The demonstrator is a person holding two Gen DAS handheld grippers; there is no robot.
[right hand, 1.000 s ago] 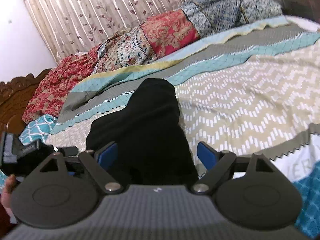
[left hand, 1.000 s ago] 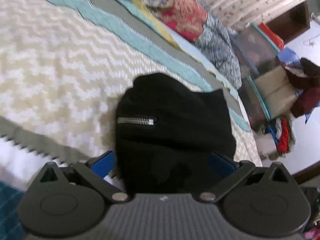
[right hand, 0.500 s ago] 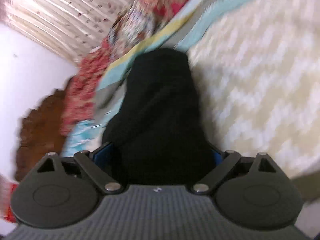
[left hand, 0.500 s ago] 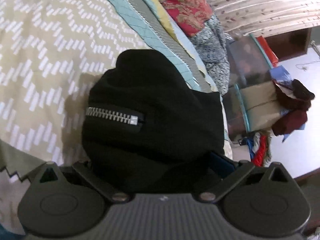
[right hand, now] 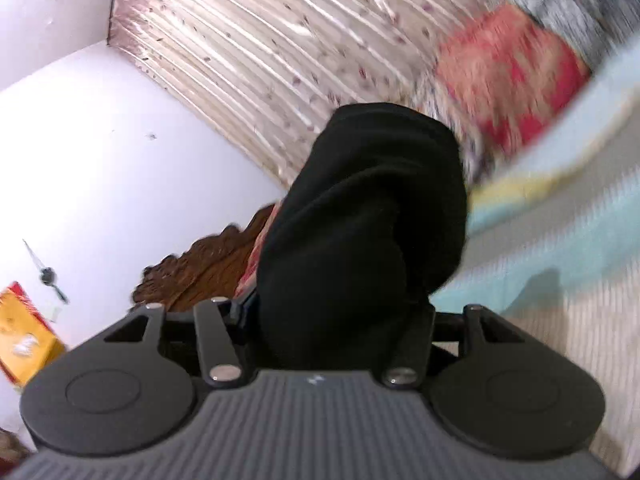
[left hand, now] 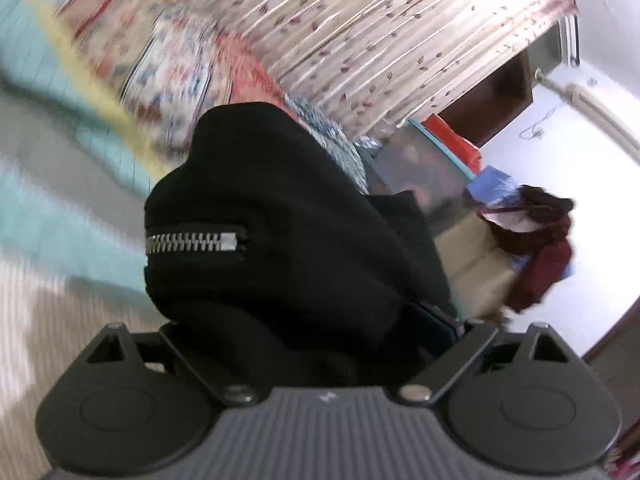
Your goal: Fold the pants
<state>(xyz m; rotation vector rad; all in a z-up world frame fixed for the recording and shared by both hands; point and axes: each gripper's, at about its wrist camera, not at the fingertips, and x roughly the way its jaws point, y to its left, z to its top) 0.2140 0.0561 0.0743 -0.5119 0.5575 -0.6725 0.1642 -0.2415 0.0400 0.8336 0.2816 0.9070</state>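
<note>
Jaws buried in black pants (left hand: 304, 248)

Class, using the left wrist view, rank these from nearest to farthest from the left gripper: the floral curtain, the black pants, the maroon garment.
1. black pants, clamped in the left gripper, centre.
2. maroon garment, right.
3. floral curtain, top, behind the bed.

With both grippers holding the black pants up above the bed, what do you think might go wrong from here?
The black pants sit bunched in the left gripper and right gripper, so layers may slip unevenly. The metal zipper faces outward and might snag. The blurred bedspread suggests fast motion, which risks a crooked fold.
</note>
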